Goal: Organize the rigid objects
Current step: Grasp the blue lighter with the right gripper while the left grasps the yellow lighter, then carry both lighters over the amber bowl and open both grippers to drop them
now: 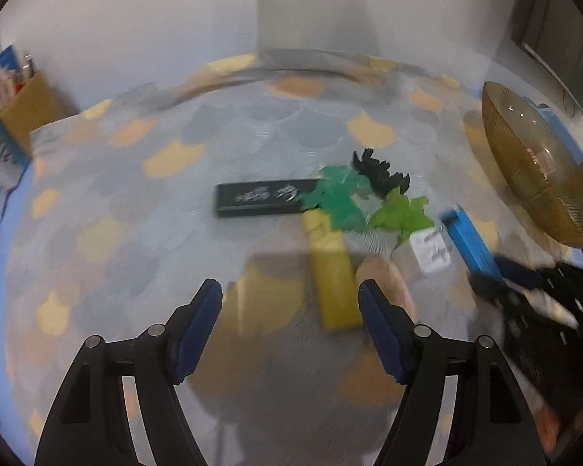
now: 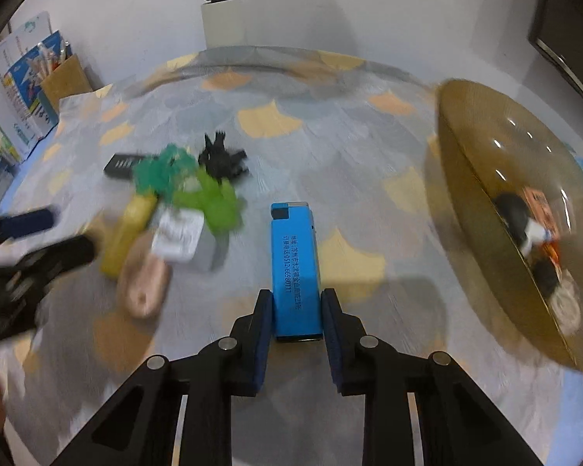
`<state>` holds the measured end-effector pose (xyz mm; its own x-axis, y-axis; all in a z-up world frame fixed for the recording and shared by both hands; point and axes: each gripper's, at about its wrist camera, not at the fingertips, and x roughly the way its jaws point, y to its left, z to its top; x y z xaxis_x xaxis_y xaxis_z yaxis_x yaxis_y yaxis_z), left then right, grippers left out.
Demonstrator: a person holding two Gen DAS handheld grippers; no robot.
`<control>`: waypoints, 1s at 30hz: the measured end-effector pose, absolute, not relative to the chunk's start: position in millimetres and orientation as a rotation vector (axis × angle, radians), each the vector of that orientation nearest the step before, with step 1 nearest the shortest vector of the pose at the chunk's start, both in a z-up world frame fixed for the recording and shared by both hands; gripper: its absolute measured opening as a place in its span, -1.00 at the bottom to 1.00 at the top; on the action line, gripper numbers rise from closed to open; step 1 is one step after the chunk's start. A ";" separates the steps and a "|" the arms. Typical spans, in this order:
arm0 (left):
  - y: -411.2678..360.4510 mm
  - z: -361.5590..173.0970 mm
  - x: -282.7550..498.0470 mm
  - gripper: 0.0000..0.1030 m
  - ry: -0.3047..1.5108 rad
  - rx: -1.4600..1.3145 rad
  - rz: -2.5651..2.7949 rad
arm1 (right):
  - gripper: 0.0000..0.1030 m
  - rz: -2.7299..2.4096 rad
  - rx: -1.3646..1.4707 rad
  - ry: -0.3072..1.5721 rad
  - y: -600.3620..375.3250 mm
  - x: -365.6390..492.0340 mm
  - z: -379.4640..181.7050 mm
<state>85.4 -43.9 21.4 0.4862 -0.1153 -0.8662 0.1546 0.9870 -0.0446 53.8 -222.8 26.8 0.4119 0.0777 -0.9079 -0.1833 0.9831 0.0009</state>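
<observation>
Left gripper point(image 1: 290, 326) sits closest in the left wrist view, jaws wide apart, nothing between them. Yellow block point(image 1: 333, 272) lies at 12 o'clock just past the fingertips, pile of green leaf toys point(image 1: 344, 198) beyond it.

Right wrist view: right gripper point(image 2: 296, 324) is clamped on the blue lighter point(image 2: 295, 264), pads on its lower end only. Amber bowl point(image 2: 486, 209) at 2 o'clock. Risk: low grip plus heavy motion blur suggests a fast swing, so the lighter could pivot or slip out short of the bowl.
</observation>
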 end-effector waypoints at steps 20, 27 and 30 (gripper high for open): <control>-47.5 9.2 43.6 -0.61 1.010 0.111 -0.310 | -0.54 0.225 -0.023 1.138 -239.2 18.4 35.1; -29.8 8.6 -24.8 -0.60 1.005 0.074 -0.355 | -0.54 0.272 -0.004 1.153 -266.8 -51.6 37.7; -33.9 7.2 -32.0 -0.59 0.993 0.090 -0.337 | -0.49 0.275 -0.007 1.155 -267.7 -60.9 37.3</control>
<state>-32.0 -33.9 7.2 0.4994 -0.2380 -0.8331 0.3191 0.9444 -0.0785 -60.9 -267.7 37.3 0.3744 0.2112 -0.9029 -0.2185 0.9664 0.1354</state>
